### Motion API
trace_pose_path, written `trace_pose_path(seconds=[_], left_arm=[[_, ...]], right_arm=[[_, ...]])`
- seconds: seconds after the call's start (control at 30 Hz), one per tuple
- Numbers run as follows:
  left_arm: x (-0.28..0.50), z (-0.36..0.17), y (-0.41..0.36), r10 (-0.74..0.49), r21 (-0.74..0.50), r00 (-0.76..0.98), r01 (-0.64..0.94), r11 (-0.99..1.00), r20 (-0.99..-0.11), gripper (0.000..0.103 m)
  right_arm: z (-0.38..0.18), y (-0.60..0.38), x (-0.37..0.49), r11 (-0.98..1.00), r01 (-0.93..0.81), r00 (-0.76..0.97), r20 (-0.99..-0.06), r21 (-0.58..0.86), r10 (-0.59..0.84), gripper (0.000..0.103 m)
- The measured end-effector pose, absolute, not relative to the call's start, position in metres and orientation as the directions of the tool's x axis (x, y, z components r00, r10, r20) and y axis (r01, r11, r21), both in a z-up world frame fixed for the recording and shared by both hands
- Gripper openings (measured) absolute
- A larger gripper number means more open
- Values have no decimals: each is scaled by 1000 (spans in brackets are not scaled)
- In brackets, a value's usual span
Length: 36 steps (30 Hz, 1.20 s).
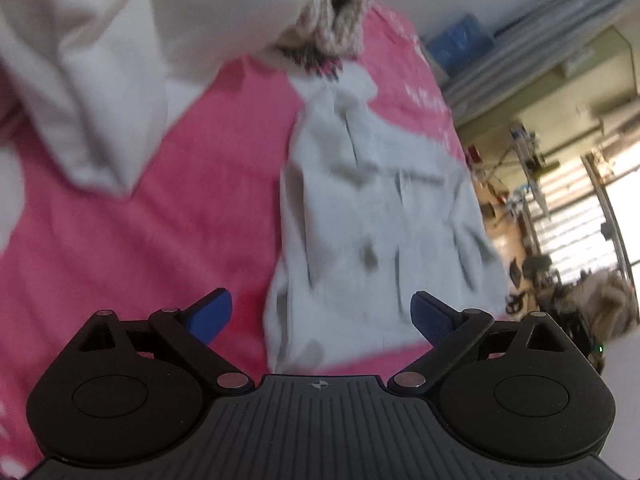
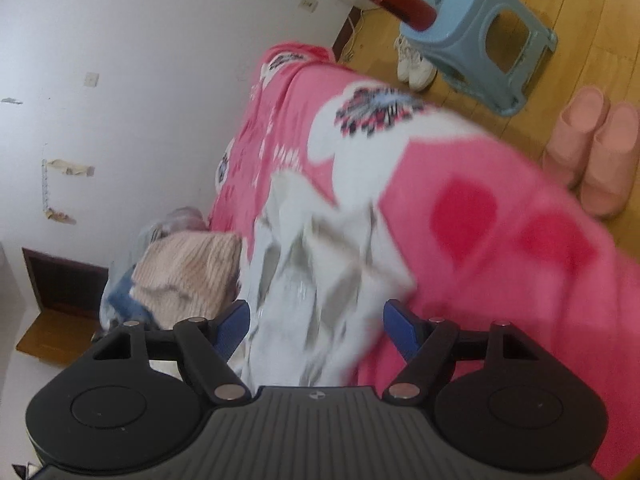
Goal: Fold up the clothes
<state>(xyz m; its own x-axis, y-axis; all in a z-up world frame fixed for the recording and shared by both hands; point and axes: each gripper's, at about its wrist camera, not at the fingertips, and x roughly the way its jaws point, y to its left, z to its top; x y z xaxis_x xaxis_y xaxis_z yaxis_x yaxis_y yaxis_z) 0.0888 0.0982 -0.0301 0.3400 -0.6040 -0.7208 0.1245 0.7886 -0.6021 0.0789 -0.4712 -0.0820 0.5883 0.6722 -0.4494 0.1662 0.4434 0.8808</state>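
A crumpled pale grey cloth garment (image 1: 380, 216) lies on the pink fleece blanket (image 1: 160, 240), its long axis running away from both wide-spread, empty grippers, left gripper (image 1: 321, 316) and right gripper (image 2: 316, 326).

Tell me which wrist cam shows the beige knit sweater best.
Right wrist. The beige knit sweater appears there as a whole folded bundle on the bed beside the crumpled white garment, its ribbed knit readable. The left wrist view catches only a cropped, blurred knit edge at the top of the frame.
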Motion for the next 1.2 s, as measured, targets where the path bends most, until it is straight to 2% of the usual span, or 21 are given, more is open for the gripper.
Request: trace_pose_path(seconds=[0.13, 0.2, 0.3, 0.37, 0.53, 0.63, 0.8, 0.9, 0.97, 1.07, 1.2], left_arm=[[51, -43, 96, -609, -607, 358, 133, 784, -708, 92], [38, -51, 92, -628, -628, 361, 132, 767, -690, 81], [27, -66, 88, -671, -690, 362, 96, 717, -647, 74], [24, -73, 85, -680, -711, 373, 74, 700, -631, 63], [21, -88, 84, -677, -735, 411, 24, 677, -610, 62], [22, -92, 87, -683, -758, 426, -10, 652, -593, 62], [26, -94, 89, -674, -770, 459, -34, 638, -579, 61], [30, -93, 86, -659, -760, 473, -34, 649, -585, 57], [30, -93, 85, -650, -752, 478, -32, 659, -590, 53], [30, -92, 81, -643, -734, 477, -5, 679, -598, 52], [28, -90, 77, -625, -703, 485, 28, 711, -612, 48]], right_arm=[[-92, -461, 47, 408, 181, 598, -430, 895, 676, 74], [-98, -458, 40, 397, 198, 600, -431, 896, 674, 69], [-101, -454, 45, 393, 199, 604, -428, 898, 672, 63], [-104, -451, 48, 391, 200, 607, -427, 898, 671, 60], [-110, -445, 58, 404, 200, 607, -437, 893, 664, 55], [-116, -442, 64, 427, 221, 593, -468, 877, 655, 49], [-120, -444, 64, 405, 216, 634, -443, 889, 634, 47], [-117, -448, 66, 414, 218, 669, -444, 884, 596, 45], [-116, -451, 67, 424, 234, 681, -458, 875, 571, 40], [-120, -452, 71, 442, 254, 667, -487, 860, 564, 31], [-121, -448, 77, 468, 237, 662, -494, 851, 563, 28]])
